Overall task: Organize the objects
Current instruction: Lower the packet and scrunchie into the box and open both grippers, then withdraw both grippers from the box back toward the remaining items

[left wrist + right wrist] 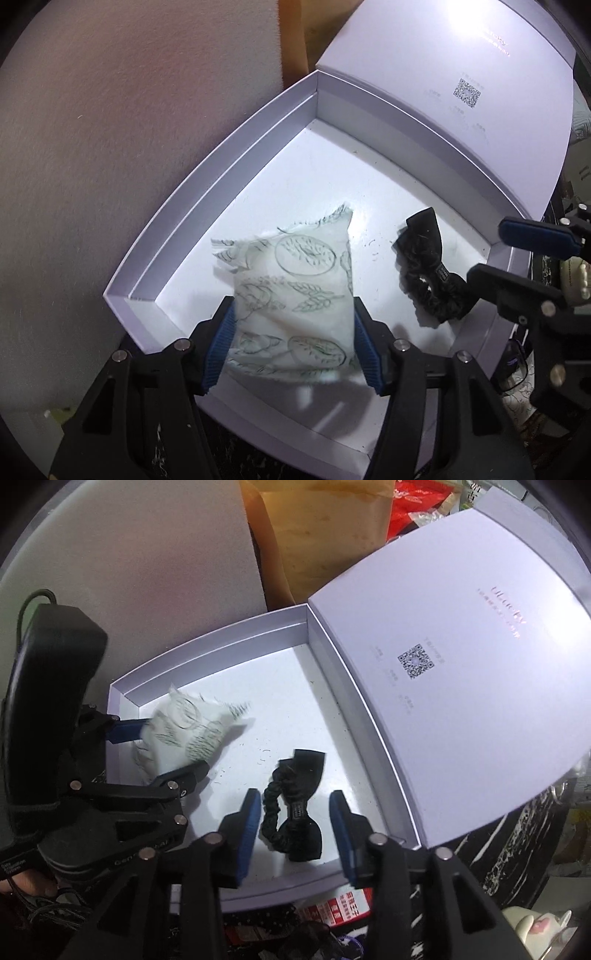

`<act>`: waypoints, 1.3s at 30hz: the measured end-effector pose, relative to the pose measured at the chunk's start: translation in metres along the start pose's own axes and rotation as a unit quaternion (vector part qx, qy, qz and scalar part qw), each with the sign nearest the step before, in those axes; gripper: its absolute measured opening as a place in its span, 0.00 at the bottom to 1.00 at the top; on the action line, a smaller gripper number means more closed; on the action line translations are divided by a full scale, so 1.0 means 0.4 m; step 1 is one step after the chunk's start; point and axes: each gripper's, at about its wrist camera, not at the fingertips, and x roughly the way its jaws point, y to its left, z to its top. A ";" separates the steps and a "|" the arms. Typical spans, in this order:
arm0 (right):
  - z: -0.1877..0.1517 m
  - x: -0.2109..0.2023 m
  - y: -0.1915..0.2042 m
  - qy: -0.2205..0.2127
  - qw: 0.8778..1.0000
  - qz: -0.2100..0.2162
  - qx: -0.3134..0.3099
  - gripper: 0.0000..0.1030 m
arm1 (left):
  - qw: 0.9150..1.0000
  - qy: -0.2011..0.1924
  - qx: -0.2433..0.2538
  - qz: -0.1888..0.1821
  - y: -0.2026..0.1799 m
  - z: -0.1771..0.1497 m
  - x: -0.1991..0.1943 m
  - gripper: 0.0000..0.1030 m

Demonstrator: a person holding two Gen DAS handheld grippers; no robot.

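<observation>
While both tongs reach over it, the pale lilac box (pixel 221 177) takes up most of either view, its hinged lid (pixel 461 686) thrown open and standing off to the right of the right tongs, with a small square code printed on its inner face. Its white floor lies directly ahead of and beneath both sets of fingers.

Next in size, the left tongs (pixel 293 343) are clenched on a white packet (pixel 295 291) printed with leaf and circle drawings; the ribbed blue pads press its two sides, and the packet sticks out forward between them over the near left part of the box floor. From the right wrist view the same packet (pixel 192 731) appears to the left of the right tongs, in the box's near left corner. Whether it touches the floor cannot be told.

Then the right tongs (pixel 295 830) are spread apart, gripping nothing, their blue pads to either side of a black hair scrunchie with a bow (pixel 295 805), apart from it on both sides. The scrunchie lies on the box floor, to the right of the left tongs (pixel 432 269), near the packet but not touching it.
</observation>
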 end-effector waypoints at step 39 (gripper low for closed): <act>-0.156 -0.336 0.042 -0.098 0.995 -0.031 0.017 0.44 | 0.992 -0.123 0.007 0.032 -0.042 -0.161 -0.437 0.73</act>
